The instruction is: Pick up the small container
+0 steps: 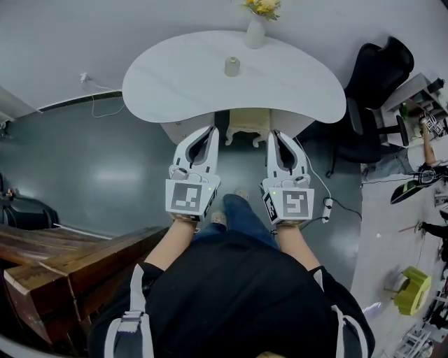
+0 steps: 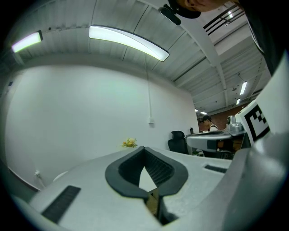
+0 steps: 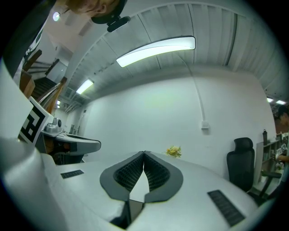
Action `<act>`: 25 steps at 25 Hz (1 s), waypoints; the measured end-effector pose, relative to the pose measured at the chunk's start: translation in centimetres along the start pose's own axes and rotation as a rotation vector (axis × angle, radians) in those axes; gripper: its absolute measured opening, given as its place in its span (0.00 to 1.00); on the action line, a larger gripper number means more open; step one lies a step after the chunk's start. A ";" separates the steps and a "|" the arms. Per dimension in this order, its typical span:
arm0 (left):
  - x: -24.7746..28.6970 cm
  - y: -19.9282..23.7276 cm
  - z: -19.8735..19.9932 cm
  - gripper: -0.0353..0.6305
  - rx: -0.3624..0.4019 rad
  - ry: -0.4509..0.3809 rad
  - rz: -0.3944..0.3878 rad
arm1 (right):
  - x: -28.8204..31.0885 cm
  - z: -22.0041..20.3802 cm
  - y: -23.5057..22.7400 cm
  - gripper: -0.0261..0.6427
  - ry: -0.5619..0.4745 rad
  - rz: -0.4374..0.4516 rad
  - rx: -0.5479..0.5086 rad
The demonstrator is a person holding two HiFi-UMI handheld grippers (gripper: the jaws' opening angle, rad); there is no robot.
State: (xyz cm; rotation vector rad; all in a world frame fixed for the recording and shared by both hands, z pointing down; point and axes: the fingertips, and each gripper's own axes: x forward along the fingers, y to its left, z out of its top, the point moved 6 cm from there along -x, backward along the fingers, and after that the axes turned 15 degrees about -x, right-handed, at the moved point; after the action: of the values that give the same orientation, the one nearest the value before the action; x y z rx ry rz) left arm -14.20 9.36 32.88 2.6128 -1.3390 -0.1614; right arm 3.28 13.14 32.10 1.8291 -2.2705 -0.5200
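Person: stands over the grey floor in a black top and blue jeans, a forearm behind each tool.
Left hand-held gripper: level and pointing at the counter; its jaws are pressed together at the tips with nothing between them (its own view shows only a sliver of light behind the ribbed pads).
Right hand-held gripper: beside the left one and parallel to it, also pressed together and empty.
Floor: glossy, with wooden steps at the person's left, a white power strip just right of the right tool and a thin white cable near the far wall.
Counter: white, kidney-shaped, on a cream pedestal; its near edge lies just beyond the jaw tips.
Small container: a pale, short cylinder standing upright near the middle of the counter, well apart from both tools; I cannot tell what is in it.
Vase: white, at the counter's far edge just behind the small container, holding yellow flowers (they also show over the jaws in both gripper views).
Office chair: black, off the counter's right end.
Wall: plain white, behind the counter.
Ceiling: ribbed panels with a long strip light.
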 end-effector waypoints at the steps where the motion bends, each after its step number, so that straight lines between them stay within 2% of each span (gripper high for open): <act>1: 0.4 0.3 0.2 0.06 0.006 -0.005 0.000 | 0.4 -0.1 -0.1 0.07 -0.001 0.000 -0.001; 6: 2.4 1.6 -0.3 0.06 -0.002 -0.024 -0.020 | 2.6 -0.8 -0.9 0.07 -0.004 -0.010 -0.002; 14: 8.0 4.0 -0.9 0.06 -0.014 -0.020 -0.006 | 8.2 -2.8 -2.9 0.07 -0.006 0.018 -0.004; 25: 17.2 7.2 -0.3 0.06 -0.022 -0.013 0.044 | 17.6 -5.7 -7.2 0.07 -0.010 0.083 -0.002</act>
State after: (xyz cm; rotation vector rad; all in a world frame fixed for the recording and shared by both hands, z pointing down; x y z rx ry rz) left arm -9.82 -8.66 34.69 2.5663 -1.3904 -0.1858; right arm 7.78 -6.18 33.24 1.7262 -2.3394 -0.5186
